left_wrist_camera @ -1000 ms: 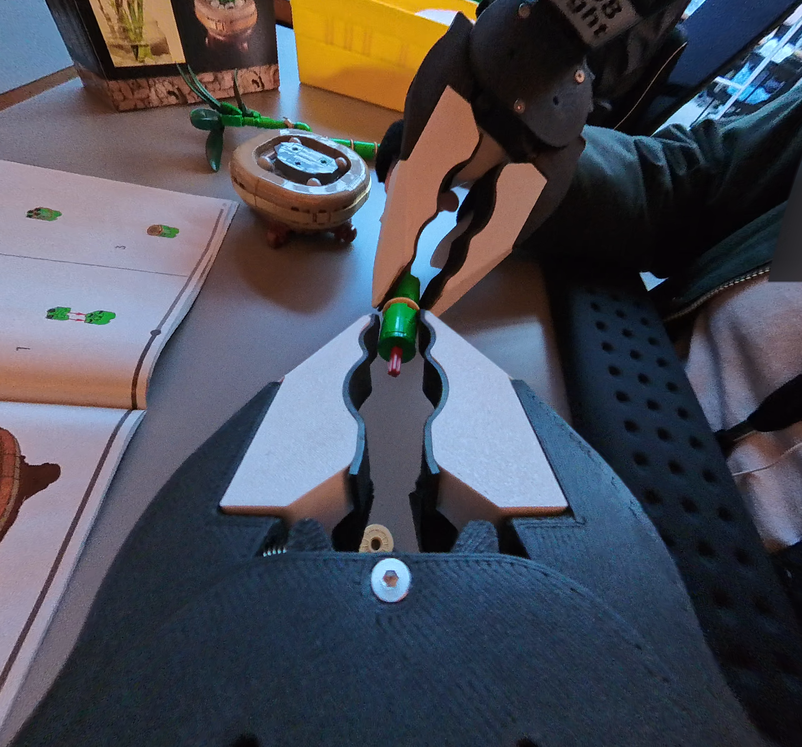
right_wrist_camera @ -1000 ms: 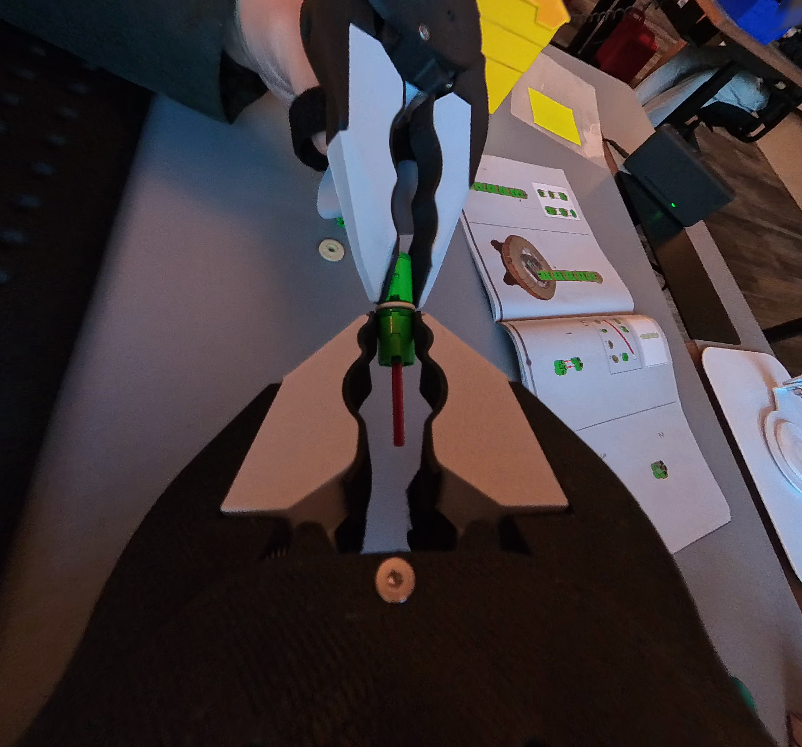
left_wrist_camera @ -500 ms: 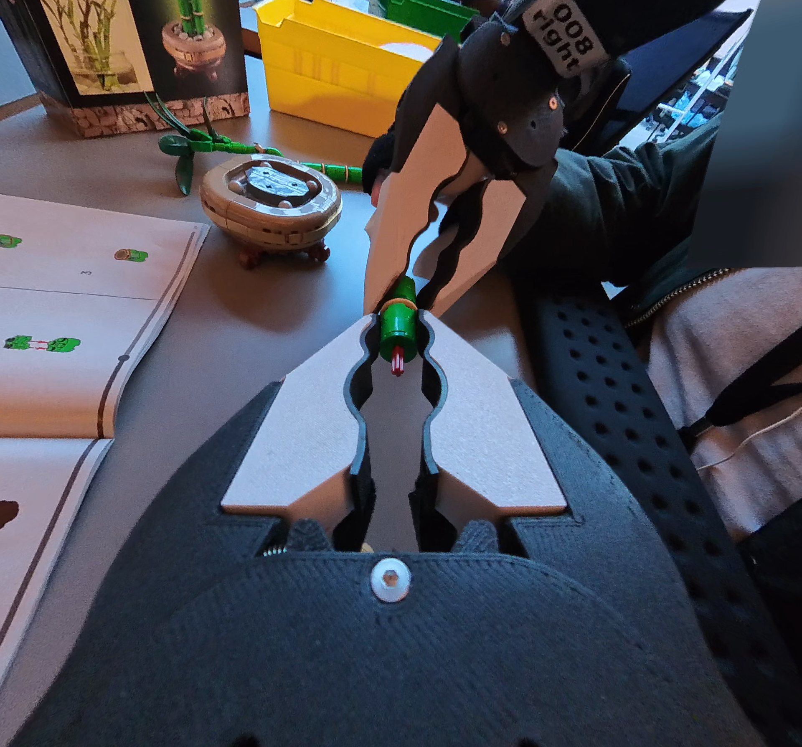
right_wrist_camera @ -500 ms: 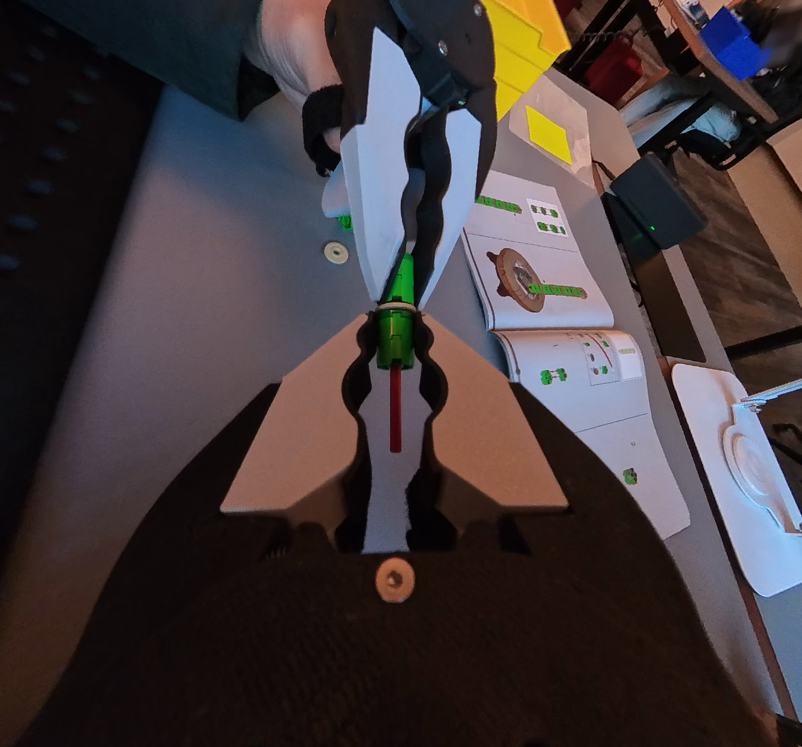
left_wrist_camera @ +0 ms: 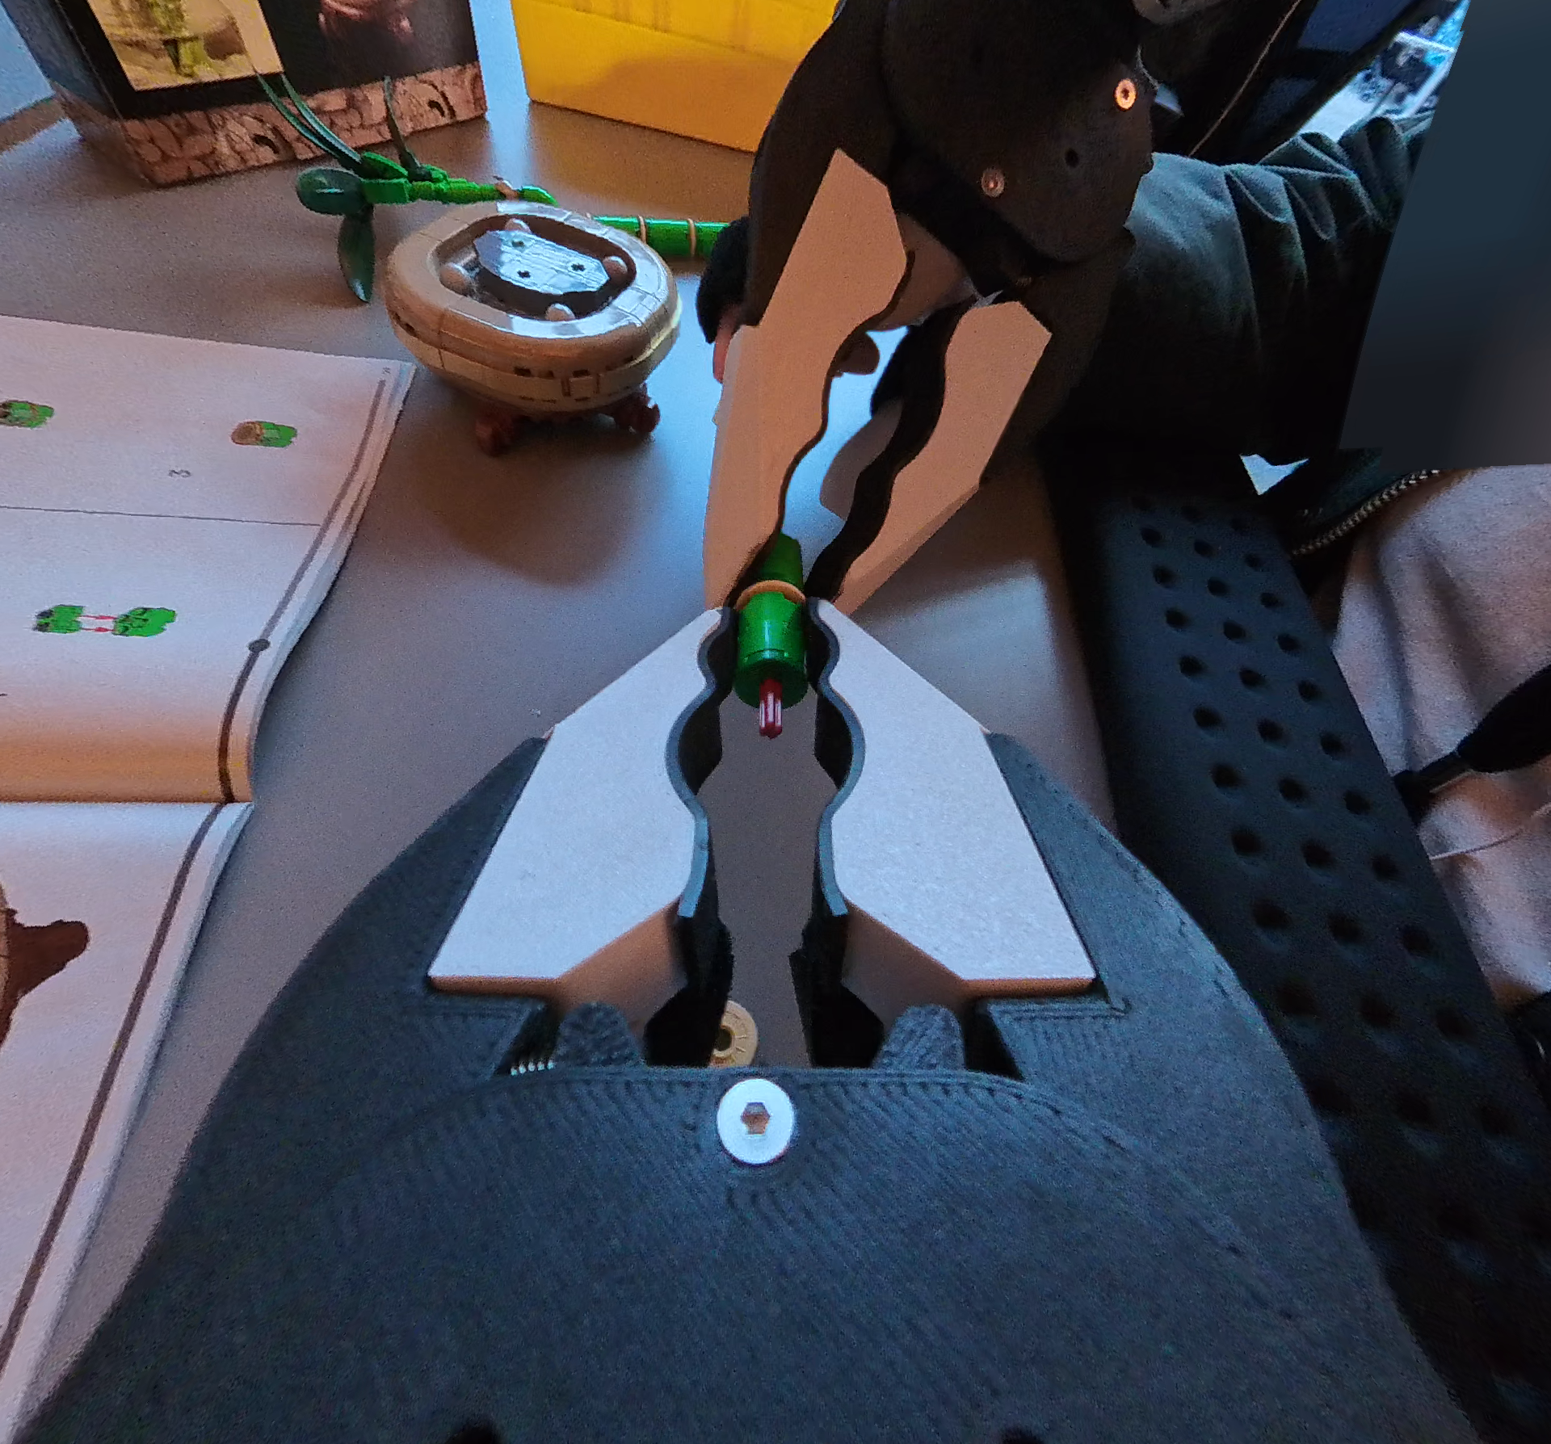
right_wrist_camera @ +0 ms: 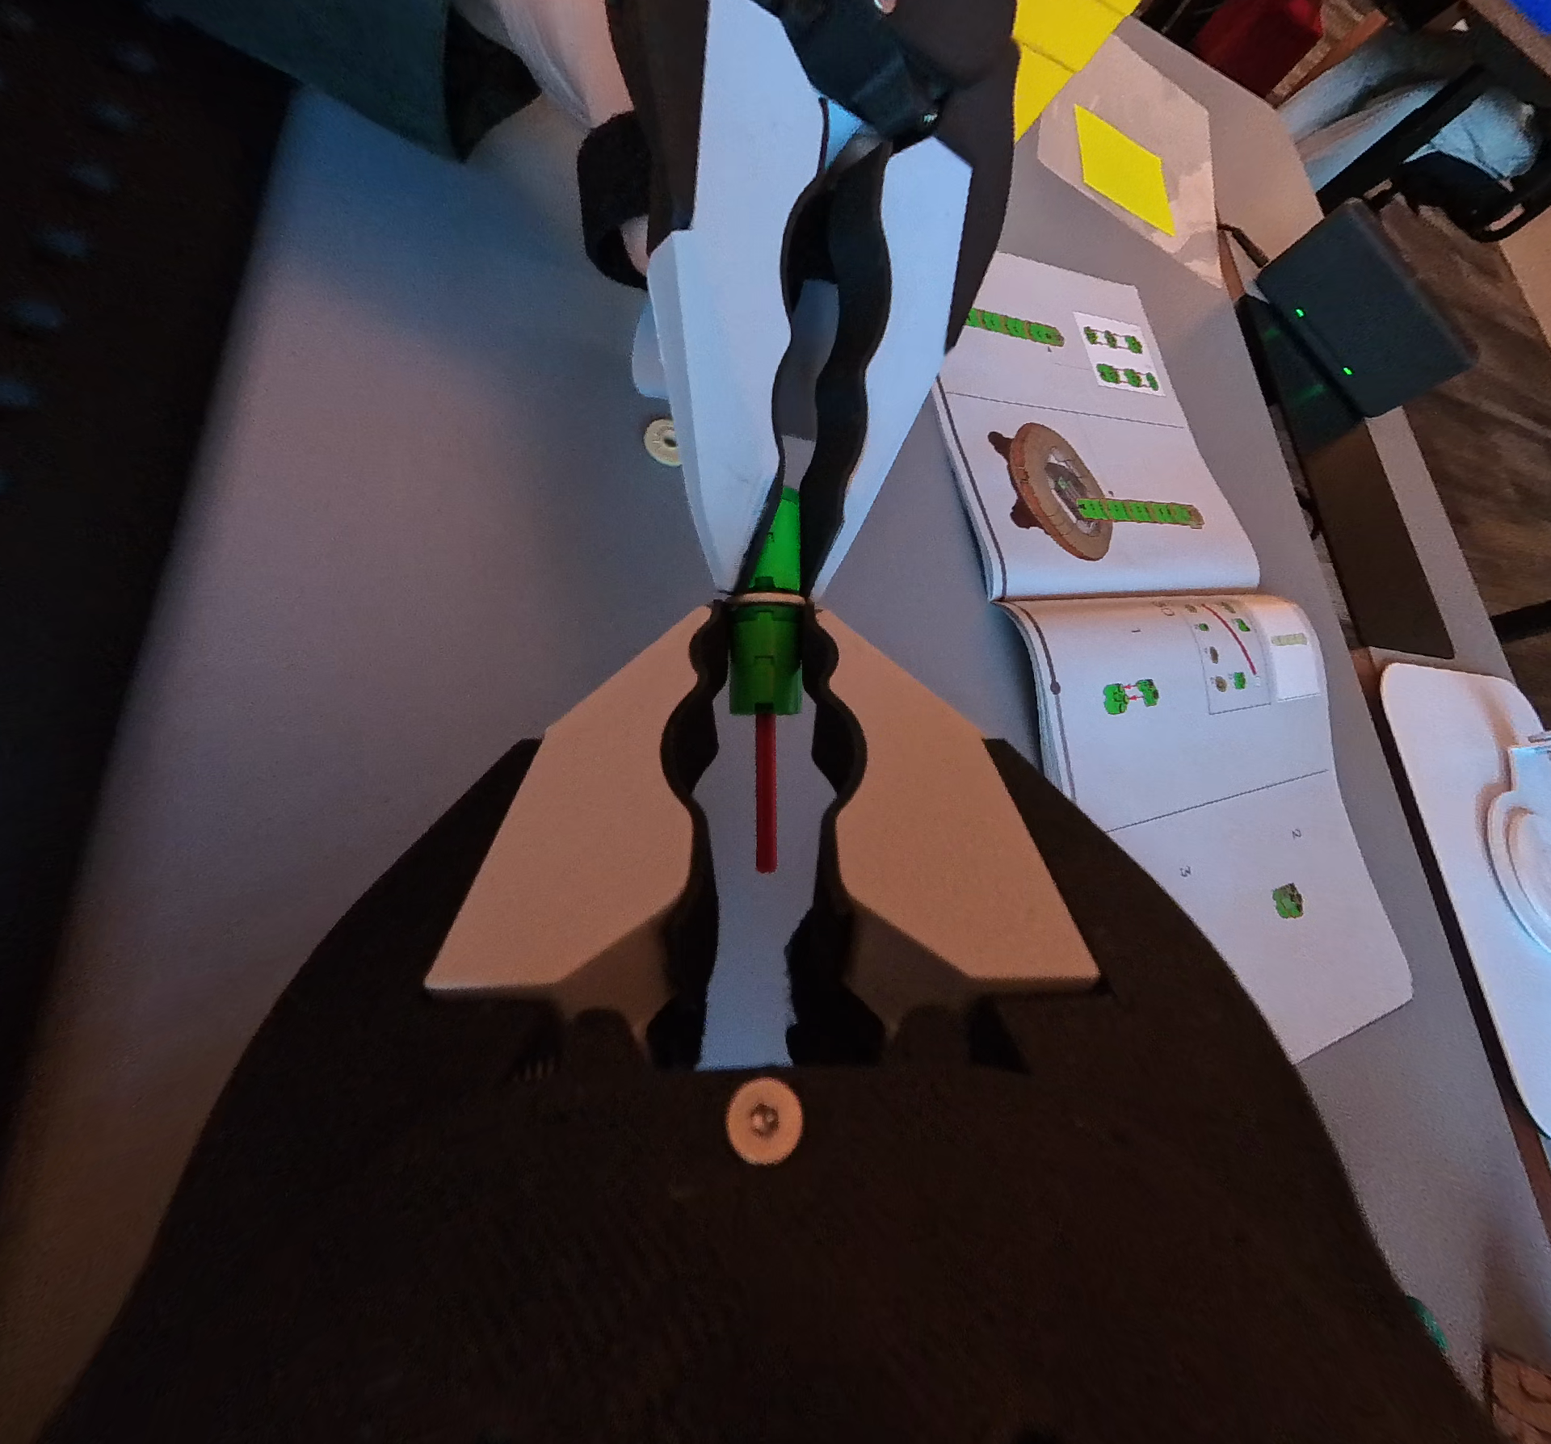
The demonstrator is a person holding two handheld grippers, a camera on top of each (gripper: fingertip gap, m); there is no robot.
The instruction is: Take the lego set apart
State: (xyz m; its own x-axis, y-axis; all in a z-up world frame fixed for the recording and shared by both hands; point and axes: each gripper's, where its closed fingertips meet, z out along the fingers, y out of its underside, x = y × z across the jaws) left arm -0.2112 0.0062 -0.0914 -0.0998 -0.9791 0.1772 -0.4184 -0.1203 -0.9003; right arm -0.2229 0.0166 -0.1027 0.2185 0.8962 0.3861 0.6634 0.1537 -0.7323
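Observation:
A short green bamboo stalk piece (left_wrist_camera: 770, 636) with a tan ring and a red axle (right_wrist_camera: 765, 800) through it is held above the table between both grippers. My left gripper (left_wrist_camera: 768, 617) is shut on one green segment, and a short red stub sticks out toward its camera. My right gripper (right_wrist_camera: 764, 617) is shut on the other segment (right_wrist_camera: 762, 669), and the long end of the axle points toward its camera. The two grippers meet tip to tip; the right gripper (left_wrist_camera: 776, 577) comes in from the upper right in the left wrist view.
A tan pot base (left_wrist_camera: 533, 313) stands on the table, with a leafy green stalk (left_wrist_camera: 420, 187) lying behind it. A yellow bin (left_wrist_camera: 671, 2) and the set's box (left_wrist_camera: 235, 2) are at the back. An open instruction booklet (left_wrist_camera: 151, 548) lies at the left. A loose tan ring (right_wrist_camera: 661, 440) lies on the table. My left and right fingertips are right by each other.
Both grippers stay shut on the stalk piece and have shifted together a little over the table. The two green segments still sit together on the axle.

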